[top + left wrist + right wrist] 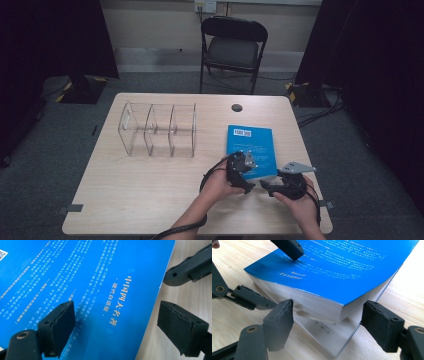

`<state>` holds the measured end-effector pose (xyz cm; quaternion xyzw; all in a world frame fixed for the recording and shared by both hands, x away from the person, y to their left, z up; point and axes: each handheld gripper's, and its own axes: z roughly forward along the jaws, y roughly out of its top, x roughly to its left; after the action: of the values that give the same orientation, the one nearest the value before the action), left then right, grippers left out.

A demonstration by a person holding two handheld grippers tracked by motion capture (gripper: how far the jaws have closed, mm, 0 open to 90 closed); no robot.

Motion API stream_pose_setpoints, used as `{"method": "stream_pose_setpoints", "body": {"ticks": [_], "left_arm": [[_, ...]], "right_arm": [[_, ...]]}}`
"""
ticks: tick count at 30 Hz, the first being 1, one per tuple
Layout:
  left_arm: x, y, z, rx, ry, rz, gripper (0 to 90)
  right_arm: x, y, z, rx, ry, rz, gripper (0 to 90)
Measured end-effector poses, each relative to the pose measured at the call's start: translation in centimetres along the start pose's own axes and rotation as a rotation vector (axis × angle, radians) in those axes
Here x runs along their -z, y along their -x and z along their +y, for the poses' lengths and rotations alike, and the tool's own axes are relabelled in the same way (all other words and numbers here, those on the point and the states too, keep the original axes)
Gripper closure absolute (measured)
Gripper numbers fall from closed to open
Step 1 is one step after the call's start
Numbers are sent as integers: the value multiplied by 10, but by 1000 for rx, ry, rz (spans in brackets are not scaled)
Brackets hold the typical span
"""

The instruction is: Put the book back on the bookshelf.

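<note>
A blue book lies flat on the wooden table, right of centre in the high view, its back cover with white print and a barcode facing up. Both grippers work at its near edge, in the lower right of that frame.

The left gripper sits over the book's near left corner, held in the person's left hand. In the left gripper view its jaws are spread wide: one pad hovers over the blue cover at lower left, the other over bare wood at lower right, with the book's edge running between them.

The right gripper, in the right hand, points left toward the near right corner of the book. In the right gripper view its jaws are also spread, one on each side of that corner, and nothing is pinched. There the upper pages and cover are raised above the lowest pages, which stay flat on the table.

A clear plastic rack with three compartments stands left of centre, well apart from the book. A black folding chair stands beyond the table at the top.
</note>
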<state>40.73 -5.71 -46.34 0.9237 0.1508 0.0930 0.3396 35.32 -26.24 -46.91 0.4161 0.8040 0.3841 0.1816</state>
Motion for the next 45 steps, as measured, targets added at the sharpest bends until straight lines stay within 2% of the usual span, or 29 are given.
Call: {"method": "stream_pose_setpoints", "body": {"ticks": [6, 9, 10, 18, 24, 26, 28, 31, 37, 45], "left_arm": [[-4, 0, 2, -11, -5, 9, 116], [-8, 2, 3, -23, -10, 28, 77], [-11, 4, 5, -36, -15, 52, 62], [-12, 2, 6, -32, -8, 56, 72], [-12, 3, 4, -41, 14, 71, 108], [-10, 3, 5, -51, 7, 64, 139], [-7, 2, 6, -36, 8, 53, 180], [-5, 0, 5, -37, 14, 29, 240], [-5, 1, 5, -50, 27, 37, 264], [-2, 1, 5, -75, 29, 12, 330]], "right_arm": [[0, 0, 0, -3, 0, 2, 254], [0, 0, 0, -3, 0, 1, 255], [0, 0, 0, -4, 2, 1, 255], [0, 0, 0, -4, 8, -2, 257], [0, 0, 0, -5, 9, -1, 259], [0, 0, 0, -6, 8, 0, 262], [0, 0, 0, -6, 6, 1, 262], [0, 0, -1, -8, 7, 0, 262], [0, 0, -1, -11, 6, -1, 263], [0, 0, -1, -18, 7, 4, 262]]}}
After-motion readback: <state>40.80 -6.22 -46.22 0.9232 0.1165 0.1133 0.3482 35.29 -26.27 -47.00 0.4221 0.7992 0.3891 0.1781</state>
